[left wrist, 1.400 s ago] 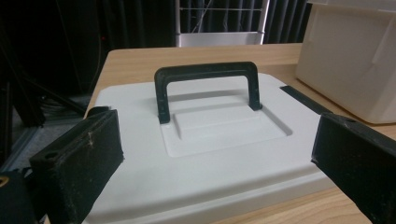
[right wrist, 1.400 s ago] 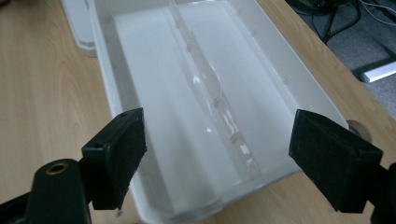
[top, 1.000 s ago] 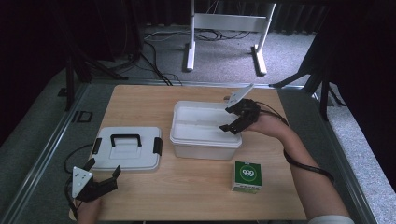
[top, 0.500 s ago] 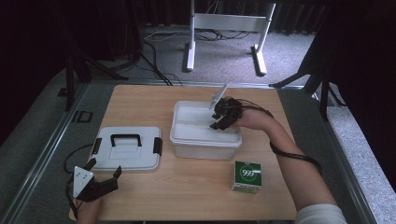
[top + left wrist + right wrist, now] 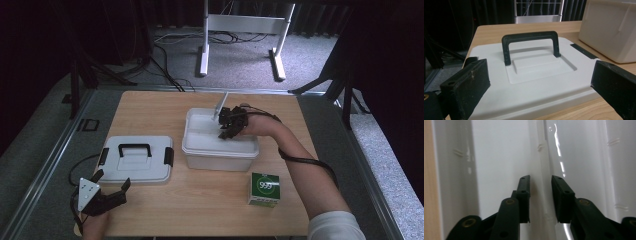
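While right gripper (image 5: pixel 540 200) jaws close, narrow, astride white bin (image 5: pixel 220 150) divider (image 5: pixel 543 170), we judge plastic stiff, light, slippery; left gripper (image 5: pixel 107 192) wide.

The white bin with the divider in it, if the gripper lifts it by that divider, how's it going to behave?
The white bin probably stays stiff: moulded plastic walls. Likely light, since its compartments look empty. The glossy divider may slip between the right gripper pads.

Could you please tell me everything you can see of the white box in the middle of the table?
The white box is an open, lidless tub of glossy plastic, rectangular with rounded corners and a rim. It stands upright on the wooden table, right of its lid and behind a small green carton. A thin upright wall divides its inside. The right hand-held gripper reaches in; its jaws, just closing, straddle that wall. Whether they touch it is unclear.
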Action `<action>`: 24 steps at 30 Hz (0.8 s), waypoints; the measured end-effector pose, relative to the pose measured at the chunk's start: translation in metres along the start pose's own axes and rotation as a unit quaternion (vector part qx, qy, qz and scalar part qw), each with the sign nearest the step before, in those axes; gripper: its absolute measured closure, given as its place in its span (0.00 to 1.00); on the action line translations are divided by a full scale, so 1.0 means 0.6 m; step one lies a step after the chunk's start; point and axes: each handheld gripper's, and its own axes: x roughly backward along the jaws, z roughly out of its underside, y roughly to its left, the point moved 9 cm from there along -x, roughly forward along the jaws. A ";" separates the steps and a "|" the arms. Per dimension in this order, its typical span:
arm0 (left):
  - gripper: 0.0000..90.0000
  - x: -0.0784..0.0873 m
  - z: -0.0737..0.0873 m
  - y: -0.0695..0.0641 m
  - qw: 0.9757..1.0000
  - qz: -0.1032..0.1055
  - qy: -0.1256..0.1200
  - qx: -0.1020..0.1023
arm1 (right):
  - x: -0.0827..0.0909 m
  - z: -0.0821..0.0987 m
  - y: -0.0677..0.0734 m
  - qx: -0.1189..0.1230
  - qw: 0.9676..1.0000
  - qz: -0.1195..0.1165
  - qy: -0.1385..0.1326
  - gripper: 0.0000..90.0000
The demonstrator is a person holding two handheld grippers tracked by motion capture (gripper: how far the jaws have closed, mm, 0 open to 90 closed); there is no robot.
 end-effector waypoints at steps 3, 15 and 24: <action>0.02 0.000 0.000 0.000 1.000 0.000 0.000 -0.001 | -0.004 -0.003 -0.002 0.009 1.000 0.000 0.007 0.84; 0.02 -0.002 0.002 -0.002 1.000 0.005 0.006 -0.002 | -0.006 -0.008 -0.010 0.042 0.998 -0.020 0.051 0.99; 0.02 -0.003 0.002 -0.003 1.000 0.007 0.007 -0.004 | 0.002 -0.010 -0.010 0.046 0.997 -0.022 0.062 0.99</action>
